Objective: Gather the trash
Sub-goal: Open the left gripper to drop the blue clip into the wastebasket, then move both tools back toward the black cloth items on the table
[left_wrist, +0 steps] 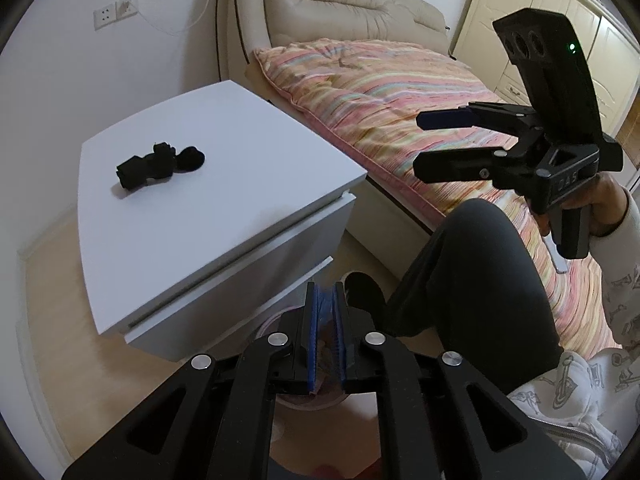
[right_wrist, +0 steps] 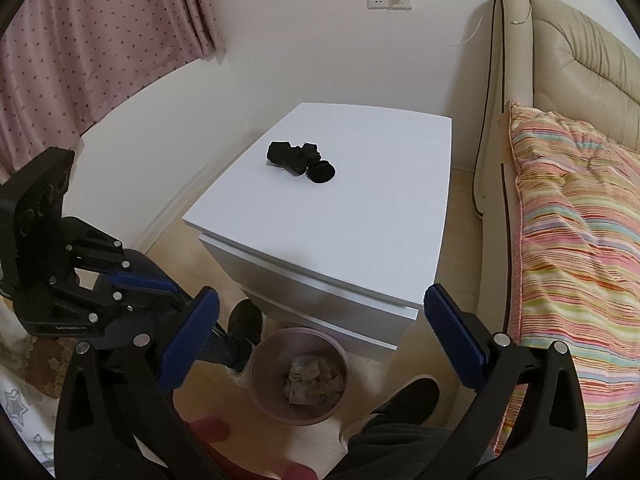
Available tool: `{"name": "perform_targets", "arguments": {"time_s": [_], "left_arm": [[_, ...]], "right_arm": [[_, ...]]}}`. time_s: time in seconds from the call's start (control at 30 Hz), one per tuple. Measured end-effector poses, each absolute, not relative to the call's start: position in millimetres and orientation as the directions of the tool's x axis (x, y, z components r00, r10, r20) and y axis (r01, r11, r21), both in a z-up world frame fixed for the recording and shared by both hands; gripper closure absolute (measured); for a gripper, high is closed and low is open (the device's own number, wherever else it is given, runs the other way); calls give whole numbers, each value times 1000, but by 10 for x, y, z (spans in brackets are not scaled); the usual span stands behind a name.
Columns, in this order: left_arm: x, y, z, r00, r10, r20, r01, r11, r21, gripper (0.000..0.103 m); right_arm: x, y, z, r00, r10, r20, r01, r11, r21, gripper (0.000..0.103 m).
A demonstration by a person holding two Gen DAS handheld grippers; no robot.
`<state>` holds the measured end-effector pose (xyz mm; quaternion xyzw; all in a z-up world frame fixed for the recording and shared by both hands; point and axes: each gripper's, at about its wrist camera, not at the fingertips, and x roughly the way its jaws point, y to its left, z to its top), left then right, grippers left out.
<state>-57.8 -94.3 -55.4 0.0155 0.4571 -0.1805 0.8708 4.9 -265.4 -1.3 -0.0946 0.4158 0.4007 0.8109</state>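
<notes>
Below: trash [right_wrist: 310, 380] in bin [right_wrist: 256, 372], beneath right gripper [right_wrist: 320, 332] jaws, apart.

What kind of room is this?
Most likely a bedroom: a bed with a striped quilt and padded headboard, a white nightstand beside it, and pink curtains.

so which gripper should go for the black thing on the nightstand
Right, probably. The right gripper is open and empty, with the black thing ahead between its fingers. The left gripper is nearly closed, low over the bin.
</notes>
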Motion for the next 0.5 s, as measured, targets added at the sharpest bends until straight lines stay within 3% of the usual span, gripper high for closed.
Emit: {"name": "perform_targets", "arguments": {"time_s": [0.03, 0.1, 0.17, 0.5], "left_arm": [[-574, -936, -568, 515, -298, -804, 325, 936, -138, 82], [-566, -900, -594, 523, -285, -803, 305, 943, -136, 39], [-574, -852, -584, 550, -273, -790, 277, 951, -135, 11], [-510, -586, -518, 643, -167, -747, 153, 984, -88, 8]], "right_arm": [[49, -2647, -16, 332, 573, -750, -729, 660, 182, 3], [48, -2646, -22, 329, 575, -749, -730, 658, 184, 3], [42, -2630, -30, 328, 574, -751, -731, 657, 183, 3], [-16, -2483, -94, 345, 568, -747, -763, 633, 128, 3]]}}
